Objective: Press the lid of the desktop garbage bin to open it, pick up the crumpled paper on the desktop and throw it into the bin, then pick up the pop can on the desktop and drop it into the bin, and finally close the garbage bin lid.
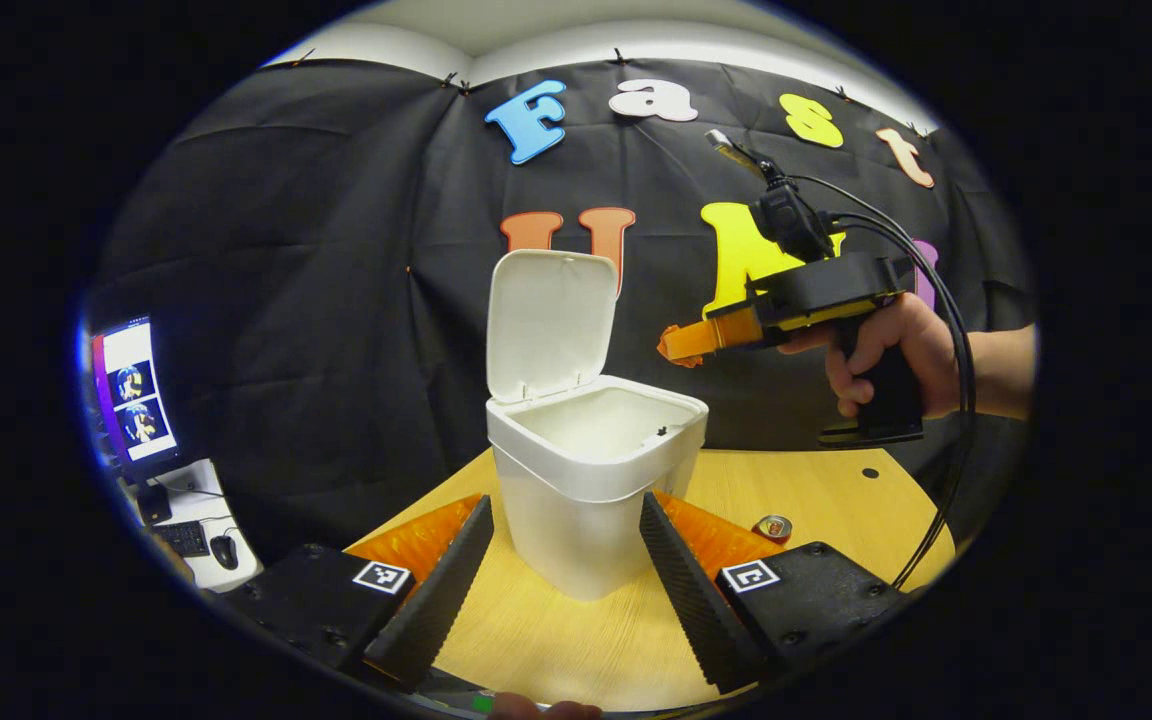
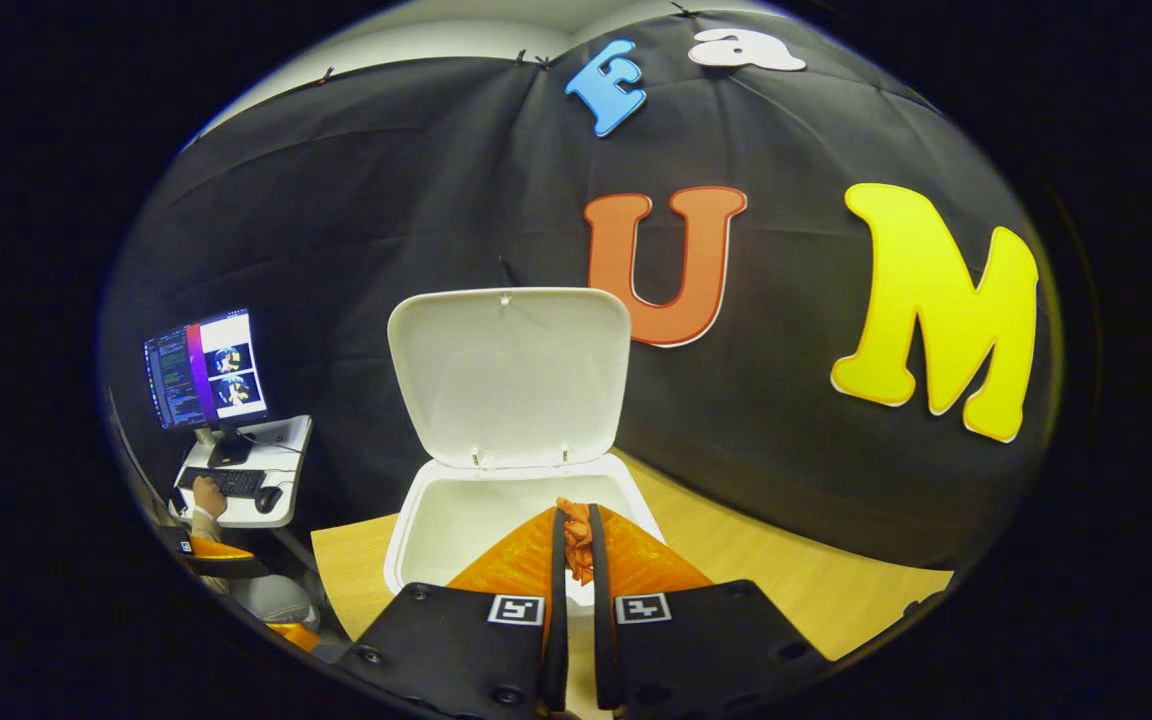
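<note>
R gripper over open bin, paper pinched.
Bin (image 1: 596,480) on desk, lid (image 1: 548,325) up. R gripper (image 2: 576,535) nearly closed on crumpled paper (image 2: 576,540), above bin mouth. L gripper (image 1: 566,545) wide open, empty, straddling bin. Pop can (image 1: 772,527) on desk beside bin.

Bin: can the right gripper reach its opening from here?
Probably yes: the lid stands upright, leaving the bin open, and the right gripper, jaws shut on paper, hovers just above it.

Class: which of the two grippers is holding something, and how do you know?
The right gripper, above the open garbage bin: its fingers pinch the crumpled paper. The left gripper is open, fingers either side of the bin.
</note>
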{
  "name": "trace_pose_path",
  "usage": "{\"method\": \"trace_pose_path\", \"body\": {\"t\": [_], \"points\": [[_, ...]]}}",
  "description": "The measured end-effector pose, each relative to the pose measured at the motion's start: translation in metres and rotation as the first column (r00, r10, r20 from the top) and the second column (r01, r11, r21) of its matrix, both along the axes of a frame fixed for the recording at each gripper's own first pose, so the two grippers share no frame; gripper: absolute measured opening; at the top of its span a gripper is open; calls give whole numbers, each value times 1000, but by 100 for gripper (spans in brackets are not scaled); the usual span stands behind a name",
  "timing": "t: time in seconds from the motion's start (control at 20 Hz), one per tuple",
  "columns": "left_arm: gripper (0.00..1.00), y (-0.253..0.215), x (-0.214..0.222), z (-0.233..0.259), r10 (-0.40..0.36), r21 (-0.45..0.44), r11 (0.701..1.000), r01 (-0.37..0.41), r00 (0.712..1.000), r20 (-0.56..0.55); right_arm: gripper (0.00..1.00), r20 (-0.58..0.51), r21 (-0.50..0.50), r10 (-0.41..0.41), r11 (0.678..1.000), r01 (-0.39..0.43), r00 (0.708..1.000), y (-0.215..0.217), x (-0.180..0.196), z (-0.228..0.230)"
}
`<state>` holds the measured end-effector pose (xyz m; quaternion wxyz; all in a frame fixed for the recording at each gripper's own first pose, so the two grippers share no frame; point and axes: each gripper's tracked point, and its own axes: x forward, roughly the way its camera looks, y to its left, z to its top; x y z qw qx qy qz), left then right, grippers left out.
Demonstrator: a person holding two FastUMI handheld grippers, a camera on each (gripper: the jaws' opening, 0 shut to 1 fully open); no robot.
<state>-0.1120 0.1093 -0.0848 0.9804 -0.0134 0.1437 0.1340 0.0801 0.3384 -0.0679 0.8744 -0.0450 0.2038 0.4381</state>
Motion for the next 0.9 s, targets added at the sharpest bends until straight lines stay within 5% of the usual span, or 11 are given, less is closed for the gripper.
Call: {"method": "trace_pose_path", "body": {"t": [0.3,0.45,0.9], "points": [[97,11,-3,-5,27,-2,1000,-27,1000,3,16,-22,-33,-21,999,20,1000,26,5,-23],[97,13,-2,-7,25,2,1000,-25,1000,1,29,-37,-39,-32,999,30,999,31,3,-30],[97,6,2,-9,-18,-11,1000,18,1000,12,49,-66,-10,-40,999,39,997,32,0,-30]]}}
